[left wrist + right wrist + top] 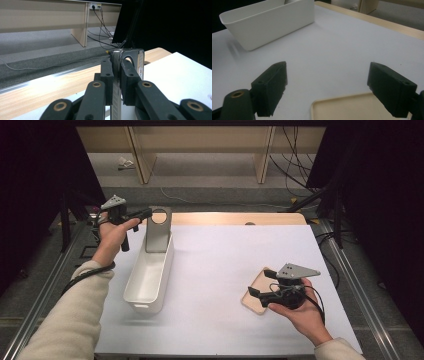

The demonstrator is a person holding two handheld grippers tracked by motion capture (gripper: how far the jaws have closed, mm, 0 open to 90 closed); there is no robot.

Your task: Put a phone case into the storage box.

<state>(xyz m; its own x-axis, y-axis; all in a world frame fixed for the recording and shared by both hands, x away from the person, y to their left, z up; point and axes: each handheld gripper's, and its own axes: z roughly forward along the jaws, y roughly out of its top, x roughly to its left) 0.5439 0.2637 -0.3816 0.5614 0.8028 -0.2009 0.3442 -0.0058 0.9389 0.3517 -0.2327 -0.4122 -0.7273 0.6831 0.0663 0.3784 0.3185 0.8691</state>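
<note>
Left gripper [145, 213] clamped on the top edge of the grey metal plate [159, 231], jaws pressed flat either side by the round hole. Plate standing upright at the far end of the white bin [148, 279]. Best lowered straight, kept vertical, released only once seated inside. Right gripper [261, 283] spread apart, holding nothing, hovering low over the tan tray [254, 301] near the table's [225, 250] front right; well parked there.

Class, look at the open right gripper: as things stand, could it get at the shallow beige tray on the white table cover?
Probably yes. The right gripper hangs with its jaws wide apart just above the shallow beige tray, and nothing lies between them. The tall white bin stands well off to the side.
</note>
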